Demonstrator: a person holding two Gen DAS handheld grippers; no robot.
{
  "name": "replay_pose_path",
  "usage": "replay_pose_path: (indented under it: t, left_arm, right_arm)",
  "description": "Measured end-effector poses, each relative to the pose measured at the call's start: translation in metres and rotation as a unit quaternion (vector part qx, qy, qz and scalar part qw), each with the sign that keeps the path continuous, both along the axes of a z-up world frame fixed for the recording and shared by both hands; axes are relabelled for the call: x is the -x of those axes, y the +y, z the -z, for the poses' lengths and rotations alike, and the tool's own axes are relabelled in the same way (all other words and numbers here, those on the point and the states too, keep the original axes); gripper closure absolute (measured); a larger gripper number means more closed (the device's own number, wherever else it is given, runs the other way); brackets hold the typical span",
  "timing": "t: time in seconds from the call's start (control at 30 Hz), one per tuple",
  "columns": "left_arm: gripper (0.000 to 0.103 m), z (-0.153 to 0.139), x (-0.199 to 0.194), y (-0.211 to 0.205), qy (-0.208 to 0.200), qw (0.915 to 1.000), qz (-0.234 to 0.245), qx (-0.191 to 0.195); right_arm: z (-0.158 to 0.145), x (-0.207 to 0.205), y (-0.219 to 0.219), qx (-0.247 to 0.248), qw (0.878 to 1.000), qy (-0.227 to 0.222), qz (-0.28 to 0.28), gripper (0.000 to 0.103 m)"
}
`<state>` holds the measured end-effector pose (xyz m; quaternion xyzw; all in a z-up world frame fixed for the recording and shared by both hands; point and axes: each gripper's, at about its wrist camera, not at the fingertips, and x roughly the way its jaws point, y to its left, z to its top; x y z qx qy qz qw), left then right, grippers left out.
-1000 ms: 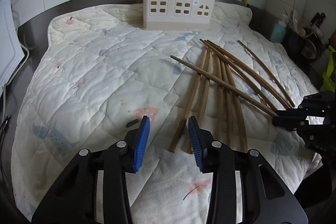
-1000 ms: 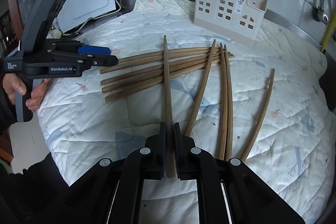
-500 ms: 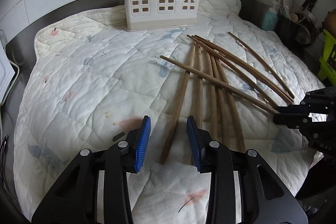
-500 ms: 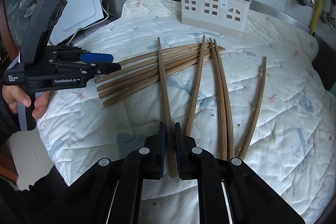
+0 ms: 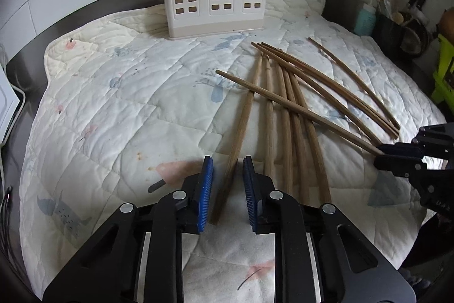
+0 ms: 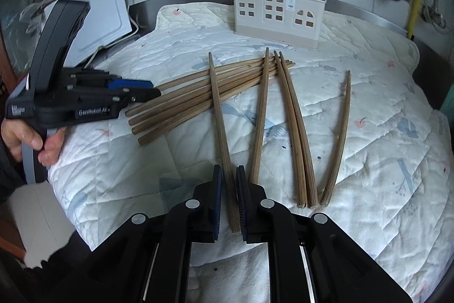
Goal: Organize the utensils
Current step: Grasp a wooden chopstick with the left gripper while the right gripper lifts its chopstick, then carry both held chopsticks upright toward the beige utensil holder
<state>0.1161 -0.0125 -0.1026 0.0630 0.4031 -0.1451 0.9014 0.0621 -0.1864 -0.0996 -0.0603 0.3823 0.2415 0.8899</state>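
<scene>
A white quilted cloth [image 5: 119,104] covered the counter. At its far edge, against the tiled wall, a cream utensil holder [image 5: 214,7] stood upright. Wooden chopsticks [image 5: 286,110] lay loose on the cloth in front of it, some crossing each other. The right gripper [image 6: 227,178] was clenched on the thick end of one chopstick [image 6: 218,107]. The left gripper [image 5: 227,175] had just been closing, with another chopstick [image 5: 241,127] between its blue pads, which did not yet press on it.
</scene>
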Motion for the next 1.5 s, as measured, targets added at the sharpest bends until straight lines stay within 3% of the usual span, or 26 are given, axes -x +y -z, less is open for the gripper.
replay_pose_path:
  t: [0.2, 0.43, 0.87, 1.1, 1.37, 1.5]
  left_arm:
    - [0.091, -0.003, 0.000, 0.001, 0.003, 0.9999, -0.011, 0.007]
    - [0.097, -0.011, 0.006, 0.004, -0.004, 0.9994, -0.021, 0.028]
    - [0.097, -0.053, 0.023, 0.013, -0.061, 0.9953, -0.034, 0.067]
    - [0.097, -0.076, 0.016, 0.019, -0.096, 0.9909, -0.043, 0.085]
    - [0.097, -0.115, -0.007, 0.022, -0.104, 0.9883, -0.026, 0.109]
    - [0.097, -0.138, -0.022, 0.017, -0.117, 0.9885, -0.018, 0.094]
  right_arm:
    - [-0.009, 0.002, -0.001, -0.009, 1.000, -0.010, 0.011, 0.097]
    - [-0.054, 0.016, -0.013, -0.039, 0.997, -0.059, 0.026, 0.097]
    - [-0.132, 0.007, -0.017, -0.090, 0.990, -0.112, 0.011, 0.097]
    - [-0.158, -0.011, -0.016, -0.103, 0.987, -0.120, 0.004, 0.097]
    - [-0.213, -0.046, -0.026, -0.092, 0.984, -0.151, 0.012, 0.097]
    - [-0.242, -0.070, -0.031, -0.068, 0.982, -0.175, 0.028, 0.097]
